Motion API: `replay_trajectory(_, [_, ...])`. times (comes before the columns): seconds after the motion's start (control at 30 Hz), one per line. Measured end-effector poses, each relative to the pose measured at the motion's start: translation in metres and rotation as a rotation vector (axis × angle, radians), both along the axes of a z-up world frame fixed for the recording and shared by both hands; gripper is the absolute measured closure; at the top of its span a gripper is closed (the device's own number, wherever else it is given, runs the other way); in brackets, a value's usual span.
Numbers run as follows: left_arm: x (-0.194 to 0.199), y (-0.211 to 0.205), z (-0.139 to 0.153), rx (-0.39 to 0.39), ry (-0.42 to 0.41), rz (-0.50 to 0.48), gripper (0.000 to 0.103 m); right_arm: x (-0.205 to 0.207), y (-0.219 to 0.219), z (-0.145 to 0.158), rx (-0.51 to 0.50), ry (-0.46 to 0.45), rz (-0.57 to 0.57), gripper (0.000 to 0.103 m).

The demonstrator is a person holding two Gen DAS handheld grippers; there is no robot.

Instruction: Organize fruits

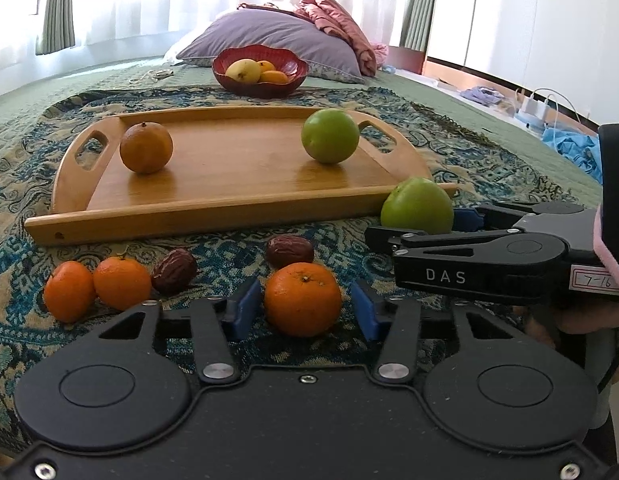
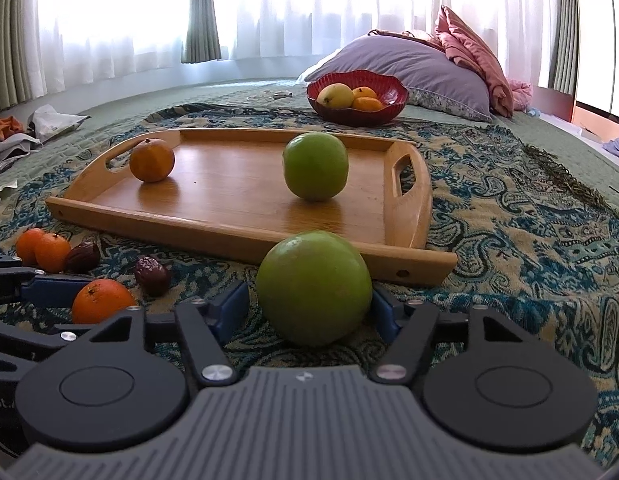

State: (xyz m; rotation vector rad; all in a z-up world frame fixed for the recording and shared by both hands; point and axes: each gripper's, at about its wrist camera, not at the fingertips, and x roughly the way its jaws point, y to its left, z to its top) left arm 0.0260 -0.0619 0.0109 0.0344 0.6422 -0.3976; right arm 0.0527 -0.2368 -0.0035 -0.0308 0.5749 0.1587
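Note:
A wooden tray [image 1: 237, 208] [image 2: 245, 240] lies on a patterned cloth, holding an orange [image 1: 146, 147] [image 2: 151, 160] and a green apple [image 1: 330, 135] [image 2: 315, 166]. My left gripper [image 1: 303, 312] is open, its blue pads on either side of a tangerine [image 1: 302, 299] [image 2: 103, 300], with gaps showing. My right gripper [image 2: 313, 312] [image 1: 421, 226] is open around a second green apple [image 2: 313, 286] [image 1: 417, 206] on the cloth before the tray's near right corner. Two more tangerines [image 1: 97, 286] [image 2: 43, 250] and two dark red dates [image 1: 174, 271] [image 1: 290, 251] lie on the cloth.
A red bowl [image 1: 261, 72] [image 2: 357, 98] with a yellow fruit and small oranges stands behind the tray. A purple pillow [image 1: 277, 36] and pink bedding lie beyond it. Clothes and cables lie at the bed's right edge [image 1: 549, 116]; papers at the left [image 2: 41, 124].

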Motion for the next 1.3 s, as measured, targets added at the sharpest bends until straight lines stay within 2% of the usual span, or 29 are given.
replay_trajectory(0.27, [0.000, 0.000, -0.001, 0.001, -0.004, 0.023, 0.066, 0.001, -0.004, 0.000, 0.020, 0.005, -0.020, 0.040])
replay_trajectory(0.5, [-0.007, -0.001, 0.002, 0.004, -0.034, 0.039, 0.067, 0.000, -0.004, 0.000, 0.024, 0.002, -0.030, 0.043])
replay_trajectory(0.7, [-0.006, 0.005, 0.017, -0.008, -0.078, 0.060, 0.067, -0.001, -0.007, 0.005, 0.058, 0.015, -0.041, 0.043])
replay_trajectory(0.87, [0.003, 0.014, 0.031, -0.009, -0.109, 0.084, 0.067, -0.003, -0.010, 0.010, 0.088, 0.017, -0.057, 0.043])
replay_trajectory(1.3, [0.049, 0.036, 0.063, 0.001, -0.154, 0.144, 0.067, 0.008, -0.006, 0.045, 0.081, -0.066, -0.073, 0.043])
